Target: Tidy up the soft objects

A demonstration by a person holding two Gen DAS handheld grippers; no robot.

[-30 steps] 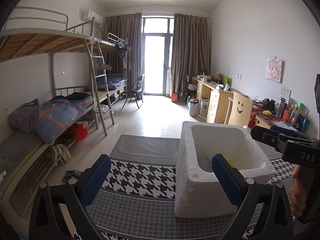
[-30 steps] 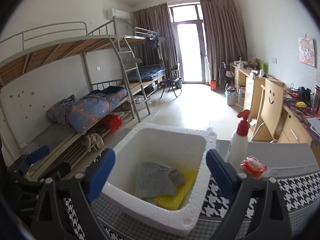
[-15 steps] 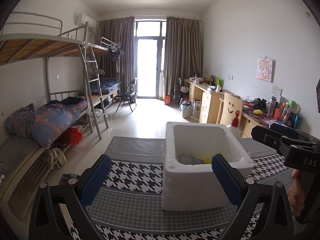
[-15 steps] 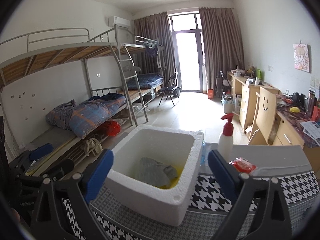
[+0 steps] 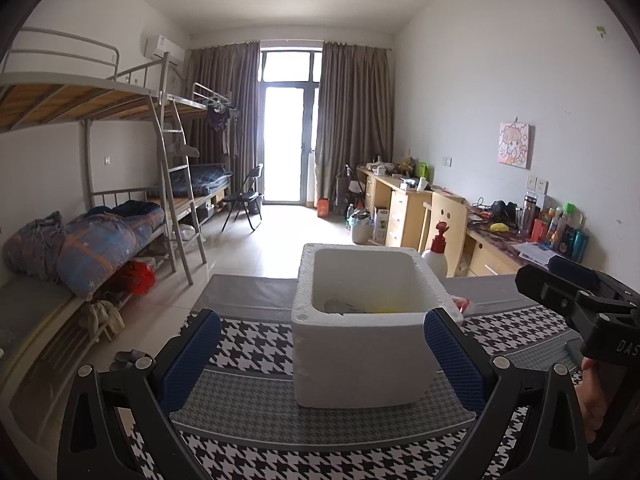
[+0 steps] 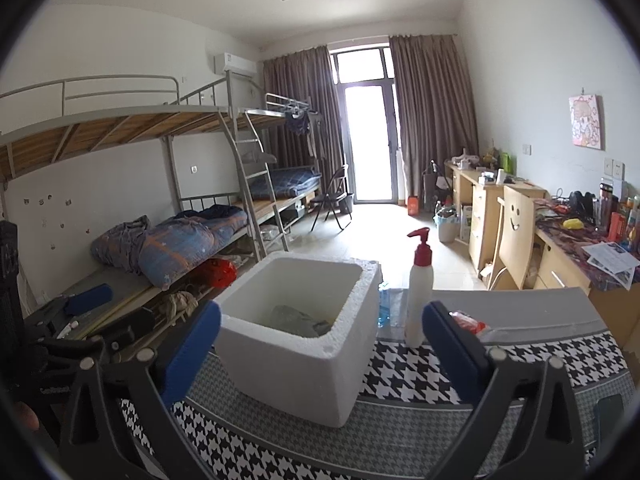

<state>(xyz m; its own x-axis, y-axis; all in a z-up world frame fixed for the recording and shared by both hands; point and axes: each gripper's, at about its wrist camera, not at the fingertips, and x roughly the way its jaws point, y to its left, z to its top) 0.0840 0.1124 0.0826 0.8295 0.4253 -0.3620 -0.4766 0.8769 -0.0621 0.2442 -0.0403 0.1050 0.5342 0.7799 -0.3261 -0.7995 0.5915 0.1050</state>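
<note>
Houndstooth-covered surface [image 5: 256,364] is carrying a white foam box [image 6: 296,364] near its middle. Grey cloth [image 6: 296,316] and something yellow [image 5: 394,304] are lying inside the box. White pump bottle [image 6: 418,292] is standing just beside the box toward the far edge. Right gripper [image 6: 320,344] fingers are spreading wider, empty. Left gripper [image 5: 320,354] fingers are gaping apart, grasping nothing.

Daylit by window [image 5: 286,136]; fisheye-warped, dark corners

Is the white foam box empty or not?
Not empty. The foam box holds a grey cloth, and something yellow shows inside.
</note>
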